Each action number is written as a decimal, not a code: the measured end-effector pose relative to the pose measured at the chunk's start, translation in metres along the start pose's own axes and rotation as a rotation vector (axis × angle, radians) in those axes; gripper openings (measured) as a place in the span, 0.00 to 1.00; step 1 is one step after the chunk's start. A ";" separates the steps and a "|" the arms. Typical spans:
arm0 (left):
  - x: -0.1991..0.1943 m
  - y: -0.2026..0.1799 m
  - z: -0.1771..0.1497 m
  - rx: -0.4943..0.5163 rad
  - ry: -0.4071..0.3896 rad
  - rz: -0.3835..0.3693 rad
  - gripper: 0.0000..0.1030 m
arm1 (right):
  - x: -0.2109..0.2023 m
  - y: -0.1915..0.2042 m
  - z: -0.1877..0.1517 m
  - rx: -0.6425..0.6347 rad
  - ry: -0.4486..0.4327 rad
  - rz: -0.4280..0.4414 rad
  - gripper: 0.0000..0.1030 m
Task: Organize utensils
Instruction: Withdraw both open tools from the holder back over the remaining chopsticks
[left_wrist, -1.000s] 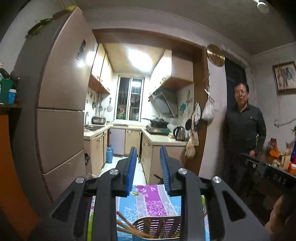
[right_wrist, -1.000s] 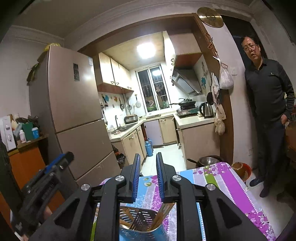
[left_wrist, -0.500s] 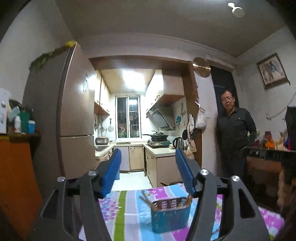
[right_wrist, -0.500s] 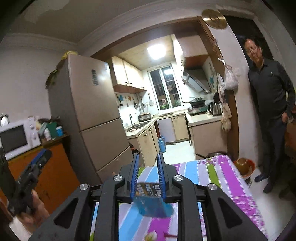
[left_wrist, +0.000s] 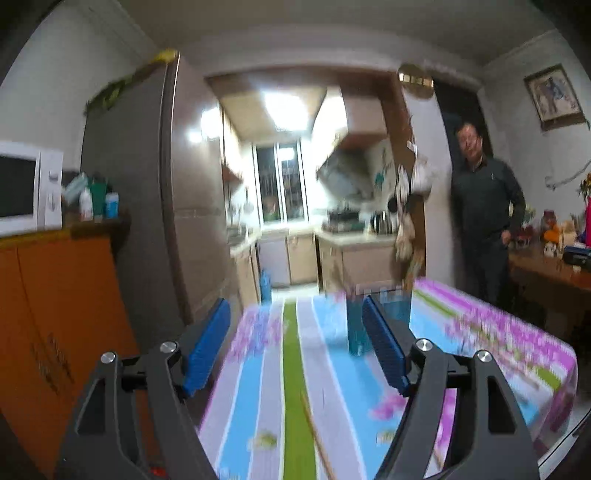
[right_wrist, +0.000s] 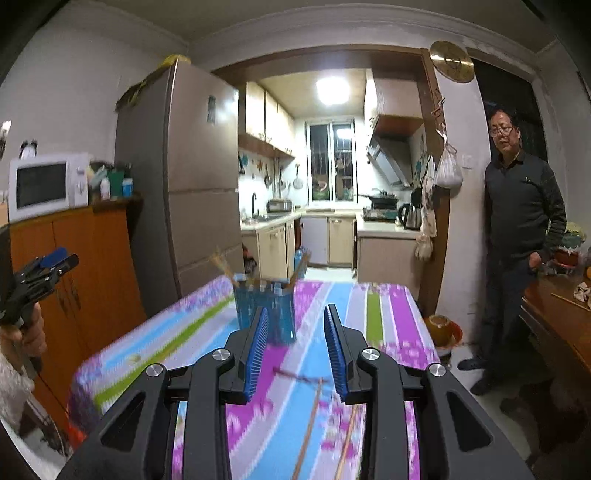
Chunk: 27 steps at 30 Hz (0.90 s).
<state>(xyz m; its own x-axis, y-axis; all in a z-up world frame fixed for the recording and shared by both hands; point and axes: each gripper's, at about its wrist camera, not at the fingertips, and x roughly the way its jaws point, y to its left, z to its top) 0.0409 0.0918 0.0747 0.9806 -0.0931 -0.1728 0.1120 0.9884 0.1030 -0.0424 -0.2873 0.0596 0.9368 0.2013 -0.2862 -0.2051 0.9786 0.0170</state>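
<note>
The desk (right_wrist: 384, 306), covered in a striped floral cloth, was seen with the task partly done: a blue slotted holder (right_wrist: 264, 306) stood upright near its far end, some chopsticks already leaning inside, while at least two loose chopsticks (right_wrist: 310, 424) were left lying on the near cloth, though blur obscured the count. The left gripper (left_wrist: 295, 347) was spread wide and empty; the right gripper (right_wrist: 295, 347), narrower, had just been opening, nothing between its jaws.
</note>
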 end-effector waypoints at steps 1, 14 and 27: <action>-0.002 0.001 -0.012 -0.003 0.026 0.004 0.68 | 0.001 0.002 -0.009 -0.001 0.015 0.000 0.34; -0.008 -0.028 -0.165 -0.065 0.287 0.078 0.68 | 0.061 0.107 -0.152 -0.021 0.242 0.136 0.33; 0.018 -0.045 -0.201 0.002 0.292 0.101 0.31 | 0.101 0.187 -0.182 -0.043 0.276 0.031 0.29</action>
<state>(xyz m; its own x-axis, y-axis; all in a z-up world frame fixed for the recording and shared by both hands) 0.0208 0.0697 -0.1303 0.8990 0.0445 -0.4357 0.0167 0.9906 0.1356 -0.0379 -0.0922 -0.1400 0.8183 0.2059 -0.5367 -0.2496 0.9683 -0.0091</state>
